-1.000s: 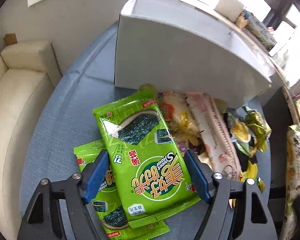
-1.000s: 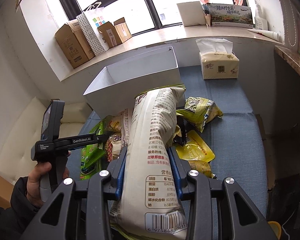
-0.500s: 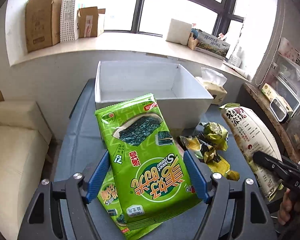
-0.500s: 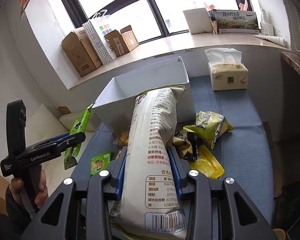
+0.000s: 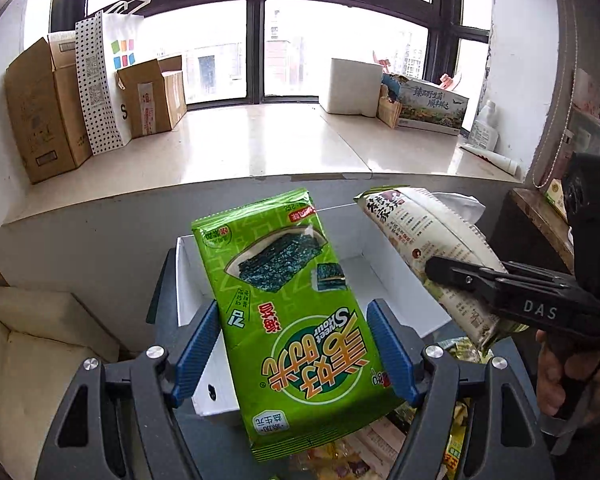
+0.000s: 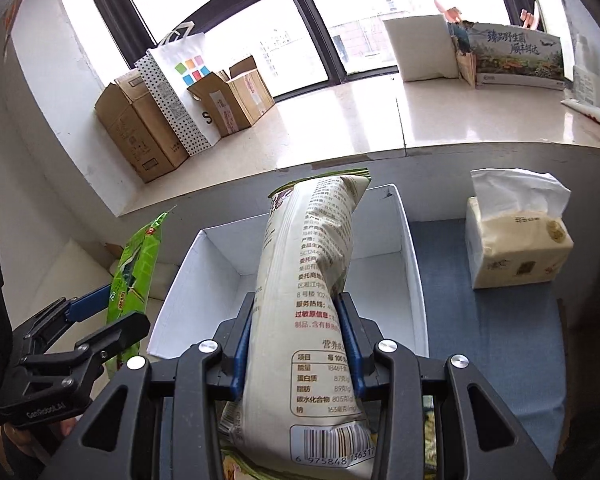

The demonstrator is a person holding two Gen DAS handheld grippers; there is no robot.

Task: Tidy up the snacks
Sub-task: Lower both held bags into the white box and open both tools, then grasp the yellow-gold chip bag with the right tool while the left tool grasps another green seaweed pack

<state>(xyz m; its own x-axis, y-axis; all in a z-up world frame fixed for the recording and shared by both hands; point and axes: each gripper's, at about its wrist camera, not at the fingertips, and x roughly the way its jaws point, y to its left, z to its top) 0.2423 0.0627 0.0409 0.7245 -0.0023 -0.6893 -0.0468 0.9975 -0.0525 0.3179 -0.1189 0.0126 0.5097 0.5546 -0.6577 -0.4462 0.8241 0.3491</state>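
My left gripper (image 5: 294, 356) is shut on a green seaweed packet (image 5: 284, 300), its blue pads pressing the packet's two long edges. The packet hangs over the left half of an open white box (image 5: 188, 280). My right gripper (image 6: 296, 340) is shut on a tall white snack bag (image 6: 308, 280), which stands upright over the middle of the white box (image 6: 412, 280). In the left wrist view the white bag (image 5: 420, 232) and right gripper (image 5: 456, 280) are at the right. In the right wrist view the green packet (image 6: 136, 276) and left gripper (image 6: 108, 320) are at the left.
A tissue pack (image 6: 516, 248) stands on the blue-grey table (image 6: 500, 340) right of the box. Loose snack packets (image 5: 340, 456) lie under the grippers. Cardboard boxes (image 5: 48, 112) line the window sill behind. A cream sofa (image 5: 32, 344) sits at the left.
Both grippers rose from the snack pile with their packets and moved forward over the white box. The left gripper rolled, so the green packet now stands more upright.
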